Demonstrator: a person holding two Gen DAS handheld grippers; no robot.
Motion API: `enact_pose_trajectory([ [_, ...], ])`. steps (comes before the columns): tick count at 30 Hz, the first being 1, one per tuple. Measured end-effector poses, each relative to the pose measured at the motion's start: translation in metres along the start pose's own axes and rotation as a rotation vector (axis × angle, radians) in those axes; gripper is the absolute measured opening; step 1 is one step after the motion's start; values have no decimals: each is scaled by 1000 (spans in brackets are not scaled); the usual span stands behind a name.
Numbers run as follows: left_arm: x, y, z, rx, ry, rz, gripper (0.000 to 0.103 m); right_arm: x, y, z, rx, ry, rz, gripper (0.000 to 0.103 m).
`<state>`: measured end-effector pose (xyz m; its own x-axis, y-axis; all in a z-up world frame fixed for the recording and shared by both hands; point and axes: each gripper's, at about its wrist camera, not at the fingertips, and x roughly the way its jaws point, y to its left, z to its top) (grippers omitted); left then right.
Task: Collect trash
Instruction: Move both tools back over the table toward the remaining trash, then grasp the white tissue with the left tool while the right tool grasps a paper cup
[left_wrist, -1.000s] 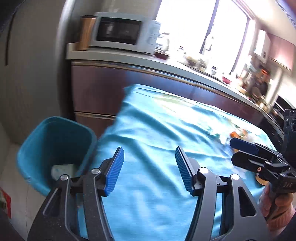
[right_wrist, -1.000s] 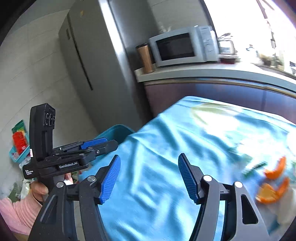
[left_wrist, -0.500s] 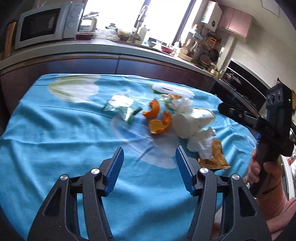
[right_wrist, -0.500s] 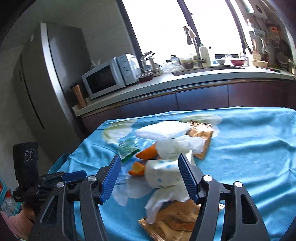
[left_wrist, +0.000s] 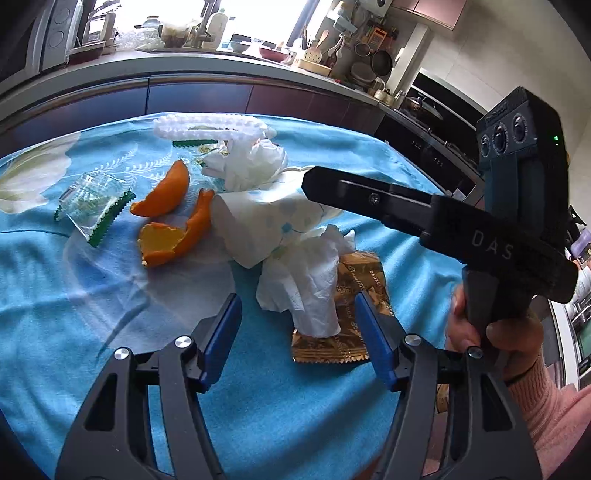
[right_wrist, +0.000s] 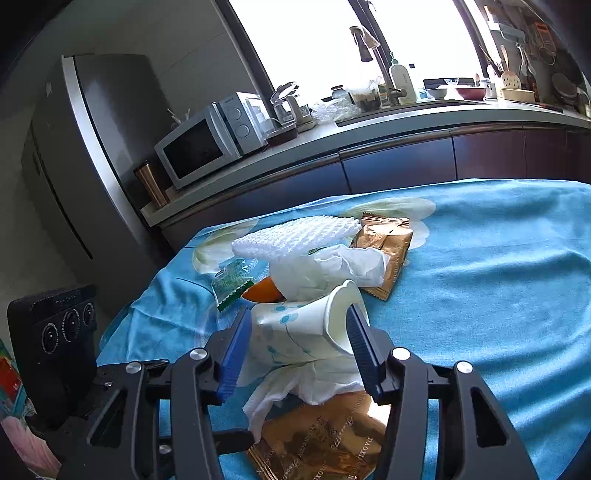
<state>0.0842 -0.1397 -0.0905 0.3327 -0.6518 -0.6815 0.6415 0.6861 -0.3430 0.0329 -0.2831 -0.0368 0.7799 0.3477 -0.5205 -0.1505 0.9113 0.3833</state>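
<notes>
Trash heap (left_wrist: 280, 229) in the middle of the left wrist view, all on a blue tablecloth (left_wrist: 74, 332). Paper cup (right_wrist: 295, 328) on its side at the centre of the right wrist view, mouth toward the right of the frame. Right gripper (right_wrist: 299, 314) around it, blue pads against both sides of the cup as far as can be made out. Just been closing in, with the cup between the jaws. Same gripper in the left wrist view at right centre, black tip over the cup, gripped by a hand (left_wrist: 495, 332) at lower right.

Left gripper (left_wrist: 298, 301) spread wide at bottom centre of its own view, pinching nothing. Between its pads in the frame, a crumpled white tissue (left_wrist: 306, 284) on top of a gold wrapper (left_wrist: 354, 332). Can't tell about contact with either.

Two orange peels (left_wrist: 166, 192) left of the cup, touching it or nearly. Clear wrapper with a green zigzag edge (left_wrist: 92, 206) further left, apart from the peels. White foam net (left_wrist: 210, 123) at the far side of the pile, upper centre. Another crumpled tissue (left_wrist: 251, 162) just below it. Second gold wrapper (right_wrist: 388, 243) in the right wrist view, behind the tissue, right of the foam net.

Microwave (right_wrist: 207, 144) on the counter at upper left of the right wrist view, grey fridge (right_wrist: 92, 147) further left.
</notes>
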Motion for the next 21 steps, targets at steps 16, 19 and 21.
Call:
enact_pose_trajectory([
  [16,16,19,0,-85,23,-16,4,2,-3,-3,10,14,62,18],
  [19,6,22,-4,-86,8,-5,3,0,2,-4,0,11,76,14],
  [21,-2,26,-6,-88,-5,-1,3,-2,6,-4,-8,8,87,12],
])
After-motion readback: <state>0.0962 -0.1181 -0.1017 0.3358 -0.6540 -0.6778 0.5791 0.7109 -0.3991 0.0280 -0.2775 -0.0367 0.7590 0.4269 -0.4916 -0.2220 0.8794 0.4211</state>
